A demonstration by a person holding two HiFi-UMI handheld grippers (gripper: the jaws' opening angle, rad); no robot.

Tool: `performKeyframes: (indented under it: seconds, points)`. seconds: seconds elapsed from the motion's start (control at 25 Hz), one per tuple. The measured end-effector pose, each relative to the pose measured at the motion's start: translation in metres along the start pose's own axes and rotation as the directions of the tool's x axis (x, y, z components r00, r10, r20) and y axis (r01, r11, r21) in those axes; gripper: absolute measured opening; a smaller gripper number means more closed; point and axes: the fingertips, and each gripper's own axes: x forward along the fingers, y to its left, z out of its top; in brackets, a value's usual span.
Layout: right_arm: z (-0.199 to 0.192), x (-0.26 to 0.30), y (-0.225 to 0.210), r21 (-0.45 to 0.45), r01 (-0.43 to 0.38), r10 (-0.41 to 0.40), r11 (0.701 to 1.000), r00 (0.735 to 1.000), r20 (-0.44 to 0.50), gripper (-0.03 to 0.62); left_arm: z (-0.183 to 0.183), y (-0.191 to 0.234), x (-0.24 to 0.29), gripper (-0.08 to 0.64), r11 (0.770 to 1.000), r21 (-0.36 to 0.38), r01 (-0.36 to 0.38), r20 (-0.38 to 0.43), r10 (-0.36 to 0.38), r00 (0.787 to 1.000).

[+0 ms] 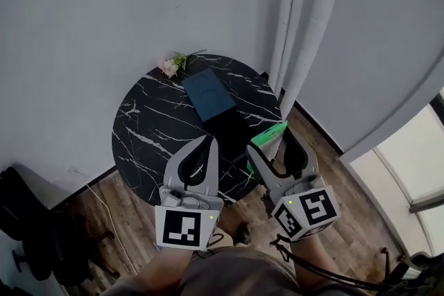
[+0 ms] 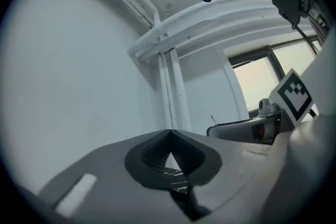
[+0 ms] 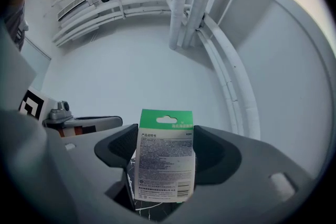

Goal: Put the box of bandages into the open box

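My right gripper (image 1: 270, 141) is shut on the green-and-white box of bandages (image 1: 269, 136) and holds it above the near right edge of the round black marble table (image 1: 149, 121). In the right gripper view the box of bandages (image 3: 165, 157) stands upright between the pads, printed back facing the camera. A dark blue box lid (image 1: 208, 95) lies at the table's middle, and a dark open box (image 1: 232, 127) seems to adjoin it on the near side, hard to tell from the tabletop. My left gripper (image 1: 209, 141) is shut and empty over the table's near edge; in the left gripper view my left gripper (image 2: 169, 134) points at the wall.
A small bunch of pale flowers (image 1: 172, 64) lies at the table's far edge. White pipes (image 1: 305, 24) run up the wall behind the table on the right. A dark bag or chair (image 1: 28, 218) stands on the wooden floor at the left, with a thin cable (image 1: 104, 208) nearby.
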Motion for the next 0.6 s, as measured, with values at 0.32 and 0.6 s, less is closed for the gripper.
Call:
performKeyframes:
  seconds: [0.32, 0.6]
  points:
    - [-0.001, 0.047, 0.002, -0.026, -0.049, 0.049, 0.998, 0.999, -0.016, 0.358, -0.003, 0.040, 0.015, 0.000, 0.998, -0.002, -0.064, 0.013, 0.064, 0.998]
    - [-0.026, 0.088, 0.000, -0.029, -0.051, 0.049, 0.998, 0.995, -0.084, 0.359, -0.024, 0.079, 0.033, 0.000, 0.994, -0.046, -0.095, -0.014, 0.094, 0.995]
